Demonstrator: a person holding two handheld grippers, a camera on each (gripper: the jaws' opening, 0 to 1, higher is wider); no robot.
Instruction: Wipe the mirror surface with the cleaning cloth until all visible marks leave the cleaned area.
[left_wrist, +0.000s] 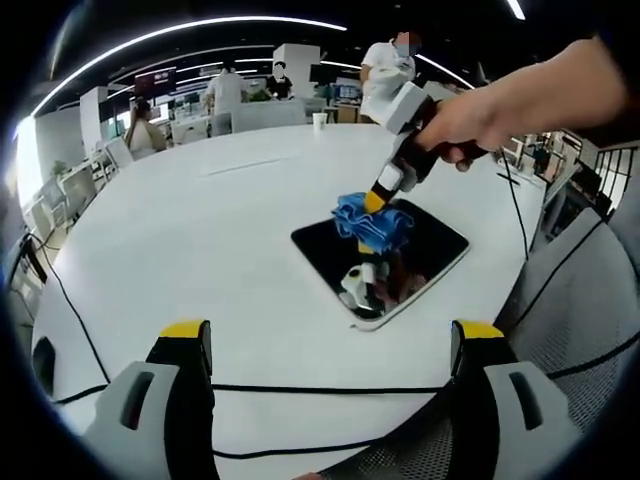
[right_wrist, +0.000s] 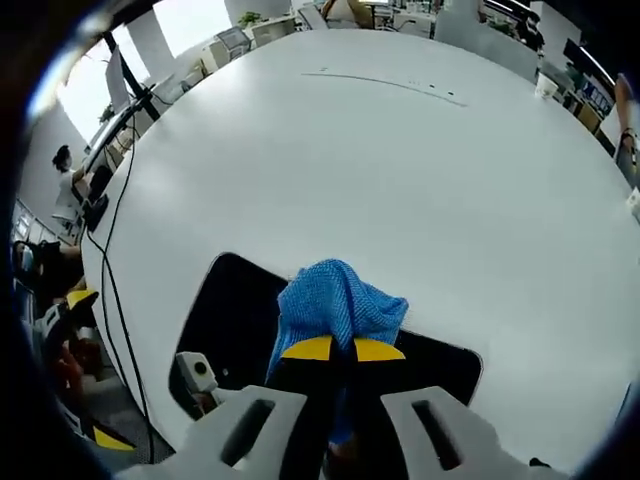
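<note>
The mirror (left_wrist: 385, 258) lies flat on the round white table (left_wrist: 200, 240), and the blue cleaning cloth (left_wrist: 372, 222) is bunched on its far part, touching the glass. The right gripper (left_wrist: 378, 196), held by a hand (left_wrist: 470, 115), has its jaws clenched on the cloth and presses it down onto the mirror. The left gripper (left_wrist: 330, 345) hangs near the table edge, well apart from the mirror, with its jaws spread wide and grasping nothing.
</note>
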